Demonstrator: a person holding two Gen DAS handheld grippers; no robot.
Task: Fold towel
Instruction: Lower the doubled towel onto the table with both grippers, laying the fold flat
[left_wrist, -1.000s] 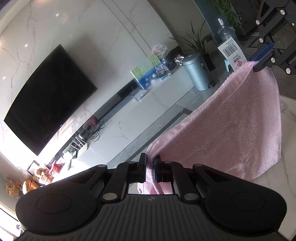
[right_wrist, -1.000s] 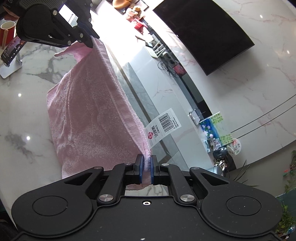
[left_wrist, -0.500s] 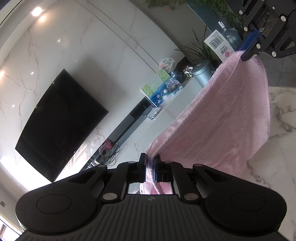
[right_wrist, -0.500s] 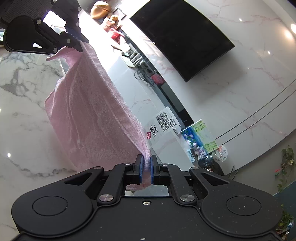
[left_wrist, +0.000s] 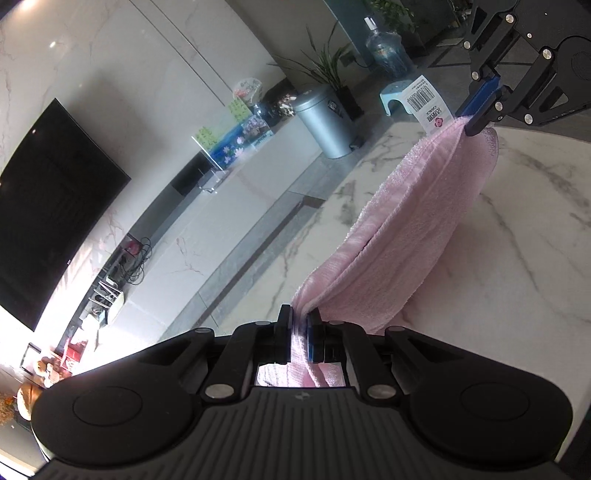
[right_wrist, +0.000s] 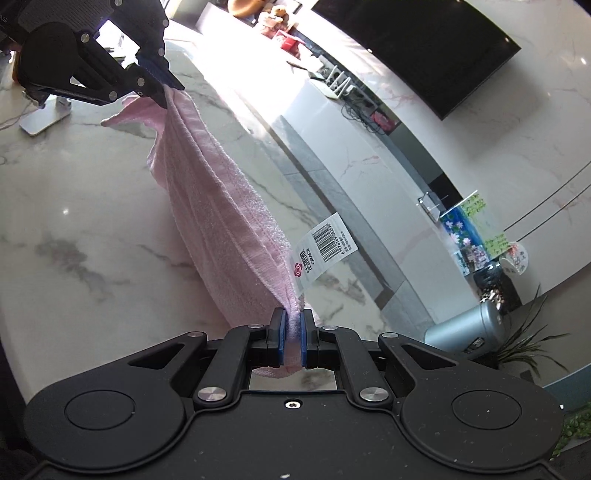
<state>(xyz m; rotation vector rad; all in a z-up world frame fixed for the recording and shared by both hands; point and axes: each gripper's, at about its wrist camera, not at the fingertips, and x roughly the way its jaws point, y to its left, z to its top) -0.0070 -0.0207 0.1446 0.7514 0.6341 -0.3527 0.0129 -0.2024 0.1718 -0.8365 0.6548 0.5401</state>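
Note:
A pink towel (left_wrist: 413, 236) hangs between my two grippers over a white marble table (left_wrist: 517, 258). My left gripper (left_wrist: 300, 325) is shut on one top corner. My right gripper (right_wrist: 292, 325) is shut on the other top corner, where a white barcode tag (right_wrist: 325, 247) sticks out. The towel (right_wrist: 218, 221) sags doubled in a narrow band, its lower part close to the tabletop (right_wrist: 74, 266). In the left wrist view the right gripper (left_wrist: 480, 122) shows at the upper right; in the right wrist view the left gripper (right_wrist: 162, 92) shows at the upper left.
A phone stand (right_wrist: 44, 118) sits on the table at the far left. Beyond the table edge lie a grey floor strip, a white TV bench (left_wrist: 221, 206) under a black TV (left_wrist: 48, 206), a silver bin (left_wrist: 325, 122), a small stool (left_wrist: 397, 94) and plants.
Both grippers have come down and forward over the table with the towel. The towel, spread as a wide sheet before, now hangs gathered in a narrow doubled band.

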